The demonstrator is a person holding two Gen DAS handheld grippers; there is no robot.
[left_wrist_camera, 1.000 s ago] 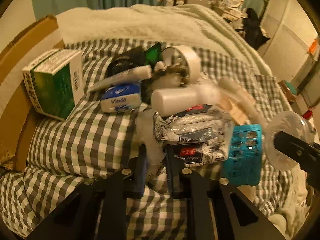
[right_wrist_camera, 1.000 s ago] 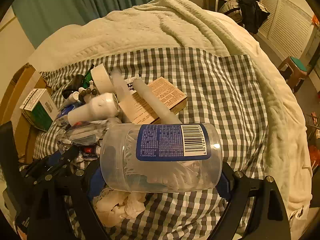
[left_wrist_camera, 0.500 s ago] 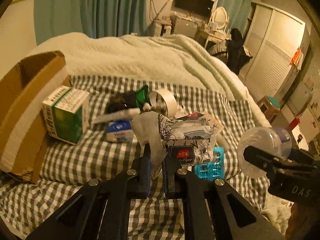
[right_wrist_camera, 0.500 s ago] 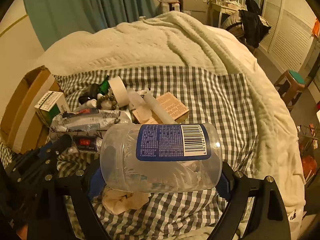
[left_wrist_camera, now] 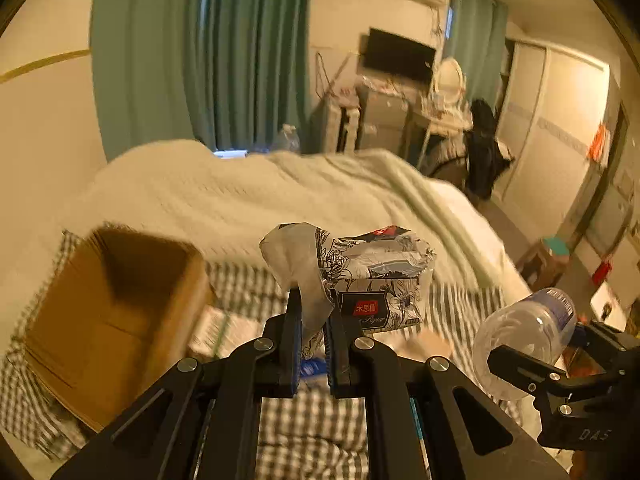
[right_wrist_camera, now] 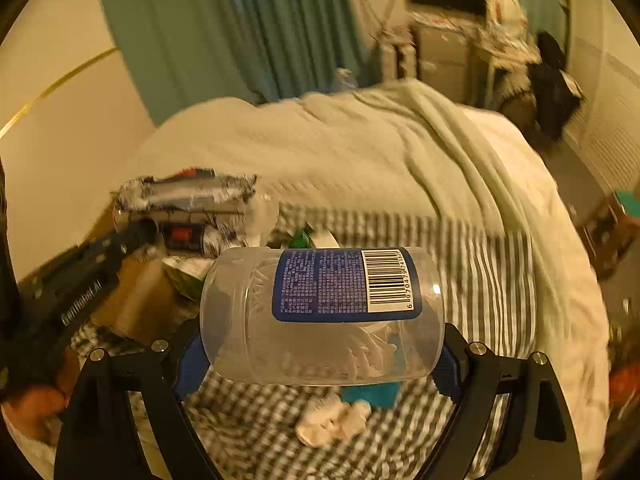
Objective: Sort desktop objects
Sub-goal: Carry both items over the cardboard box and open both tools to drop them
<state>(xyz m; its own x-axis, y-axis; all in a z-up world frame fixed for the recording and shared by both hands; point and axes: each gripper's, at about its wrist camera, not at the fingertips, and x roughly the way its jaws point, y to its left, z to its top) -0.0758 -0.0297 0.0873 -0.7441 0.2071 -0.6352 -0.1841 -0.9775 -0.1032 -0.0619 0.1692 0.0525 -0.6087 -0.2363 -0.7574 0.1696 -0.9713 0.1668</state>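
Note:
My left gripper (left_wrist_camera: 311, 320) is shut on the loose plastic end of a black-and-white tissue pack (left_wrist_camera: 376, 272), which hangs in the air above the checked cloth (left_wrist_camera: 240, 284). From the right wrist view the same tissue pack (right_wrist_camera: 188, 204) shows at the left, with the left gripper (right_wrist_camera: 132, 236) under it. My right gripper (right_wrist_camera: 320, 344) holds a clear plastic bottle (right_wrist_camera: 320, 316) with a blue label, lying crosswise between its wide-set pads. That bottle (left_wrist_camera: 524, 336) appears at the right of the left wrist view, held by the right gripper (left_wrist_camera: 516, 356).
An open cardboard box (left_wrist_camera: 108, 312) stands at the left on the checked cloth. Crumpled white tissue (right_wrist_camera: 332, 420) and a teal item (right_wrist_camera: 372, 394) lie below the bottle. A cream blanket (right_wrist_camera: 360, 140) covers the bed beyond; a stool (left_wrist_camera: 548, 256) stands to the right.
Both grippers have risen from the pile, lifting the tissue pack and the bottle. The views now tilt up to show the room. The remaining items have dropped mostly out of sight.

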